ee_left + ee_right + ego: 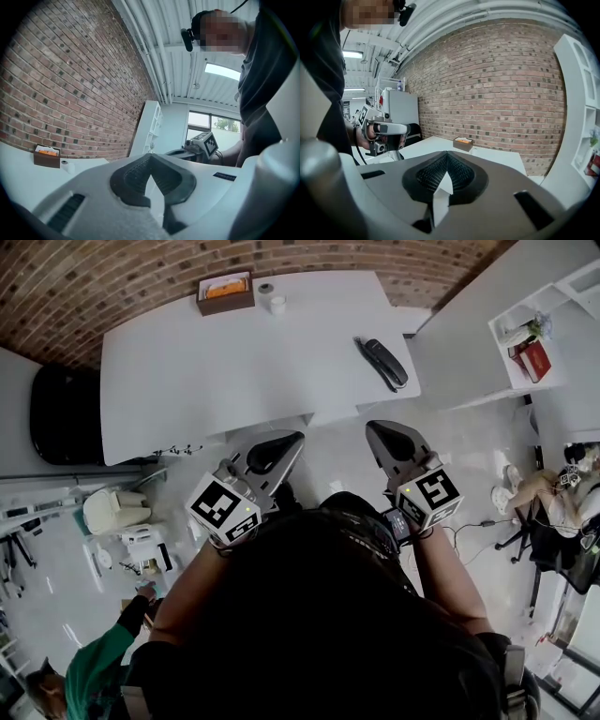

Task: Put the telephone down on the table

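The black telephone (382, 362) lies flat on the white table (187, 381), close to the table's near right corner, with its length set at a slant to the edges. No gripper is in touch with it.

At the far edge of the table a brown box (226, 292) with orange contents is seen. Just to its right stand two small white round items (273, 298), too small to be identified. The rest of the tabletop is bare white.

The left gripper (286, 439) and the right gripper (378, 427) are held side by side over the floor at the near side of the table, well apart from the telephone and pointed toward the table. In the left gripper view the dark ribbed pads (136, 173) are pressed together at their tips, with nothing between them. In the right gripper view the jaws are likewise pressed together and nothing is held.

A brick wall (497, 84) runs behind the table. White shelving (530, 343) with a red item in it stands to the right, and a black chair (61, 413) is placed at the table's left end. At the near left a person in a green sleeve (103, 657) is partly seen.
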A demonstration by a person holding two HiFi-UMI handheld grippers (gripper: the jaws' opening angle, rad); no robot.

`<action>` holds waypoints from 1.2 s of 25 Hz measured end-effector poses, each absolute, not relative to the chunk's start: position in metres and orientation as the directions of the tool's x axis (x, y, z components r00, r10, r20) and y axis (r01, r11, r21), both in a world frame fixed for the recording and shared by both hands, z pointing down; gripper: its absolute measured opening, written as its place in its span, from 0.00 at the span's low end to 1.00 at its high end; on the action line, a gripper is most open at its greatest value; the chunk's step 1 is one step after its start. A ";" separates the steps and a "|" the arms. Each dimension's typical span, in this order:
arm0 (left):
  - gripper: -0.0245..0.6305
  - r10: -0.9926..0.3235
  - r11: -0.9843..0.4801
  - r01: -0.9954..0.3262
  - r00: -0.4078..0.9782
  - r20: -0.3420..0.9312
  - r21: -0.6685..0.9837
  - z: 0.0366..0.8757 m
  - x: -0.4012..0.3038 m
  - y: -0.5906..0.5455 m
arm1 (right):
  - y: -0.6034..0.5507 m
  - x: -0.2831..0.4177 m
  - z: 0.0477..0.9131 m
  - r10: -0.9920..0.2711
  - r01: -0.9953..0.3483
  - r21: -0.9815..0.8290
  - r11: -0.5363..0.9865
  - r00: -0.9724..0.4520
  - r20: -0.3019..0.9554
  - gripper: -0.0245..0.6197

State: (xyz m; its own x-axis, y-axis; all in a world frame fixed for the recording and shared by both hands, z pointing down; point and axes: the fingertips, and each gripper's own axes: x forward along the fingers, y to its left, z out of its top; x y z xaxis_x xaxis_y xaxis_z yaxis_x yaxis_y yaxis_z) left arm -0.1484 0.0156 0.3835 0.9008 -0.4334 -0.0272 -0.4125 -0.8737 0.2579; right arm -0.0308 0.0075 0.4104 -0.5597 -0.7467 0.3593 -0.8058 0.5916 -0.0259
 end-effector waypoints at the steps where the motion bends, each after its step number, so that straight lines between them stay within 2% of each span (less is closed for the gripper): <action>1: 0.05 -0.436 -0.874 -0.417 0.900 -0.021 0.250 0.384 -0.146 0.019 | 0.011 -0.030 0.412 -0.743 -0.804 -0.033 0.594 -0.564 0.360 0.06; 15: 0.05 -0.497 -0.834 -0.500 0.865 0.074 0.233 0.402 -0.069 0.121 | 0.105 0.022 0.437 -0.666 -0.732 -0.094 0.675 -0.659 0.349 0.06; 30: 0.05 -0.581 -0.786 -0.581 0.811 0.070 0.213 0.403 -0.028 0.210 | 0.191 0.054 0.430 -0.624 -0.672 -0.075 0.737 -0.718 0.307 0.06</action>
State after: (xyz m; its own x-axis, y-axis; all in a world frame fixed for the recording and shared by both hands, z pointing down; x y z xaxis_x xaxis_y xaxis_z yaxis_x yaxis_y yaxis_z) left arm -0.0281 0.2102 0.4032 0.8110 -0.5809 0.0700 -0.5811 -0.7855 0.2129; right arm 0.0544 0.1913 0.4300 -0.7184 -0.6244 0.3067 -0.6722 0.7366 -0.0746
